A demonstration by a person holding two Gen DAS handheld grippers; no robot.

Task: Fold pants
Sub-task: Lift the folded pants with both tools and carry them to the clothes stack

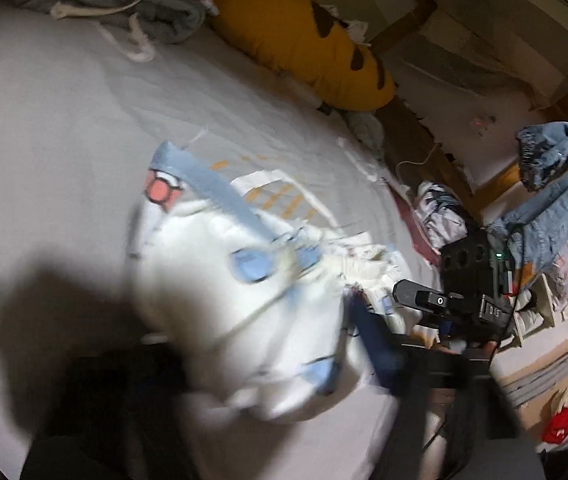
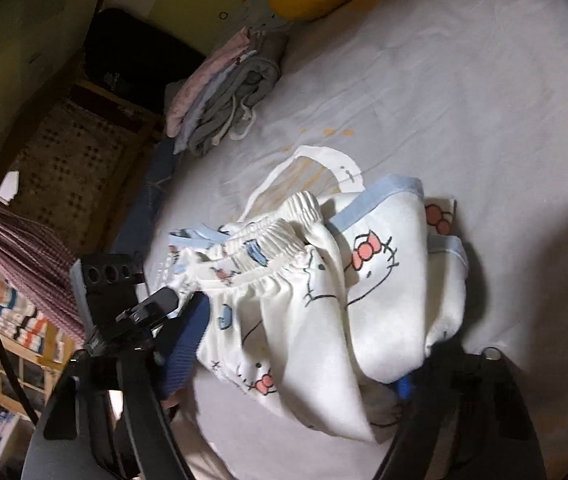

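- White pants [image 2: 324, 292] w/ cat faces, pink bows & light blue trim sit bunched up in the middle of the bed [image 2: 464, 100], on a pale gray sheet.
- Stretchy waistband [image 2: 279, 232] is on top of the heap, all scrunched, facing the bed's edge.
- Right gripper [image 2: 284, 412] is low in its own view, dark fingers on both sides of the pants. A blue pad [image 2: 187, 344] is touching the cloth by the waistband; the other side is under the cloth. Can't tell if it's pinching the pants or just around them.
- Left gripper [image 1: 203, 380] is very blurry & dark in its own pic. The pants [image 1: 251, 280] fill the spot in front of it. Can't tell how wide it is or if it has hold of anything.
- In the left pic the other tool shows too, a black body w/ a blue finger [image 1: 372, 340] right at the pants' edge.
- Folded gray & pink clothes pile [image 2: 223, 92] is near the bed's far side, well apart from the pants.
- Yellow pillow [image 1: 304, 40] w/ dark spots is by the wall.
- Blue jeans [image 1: 552, 200] hang off to the side of the bed.
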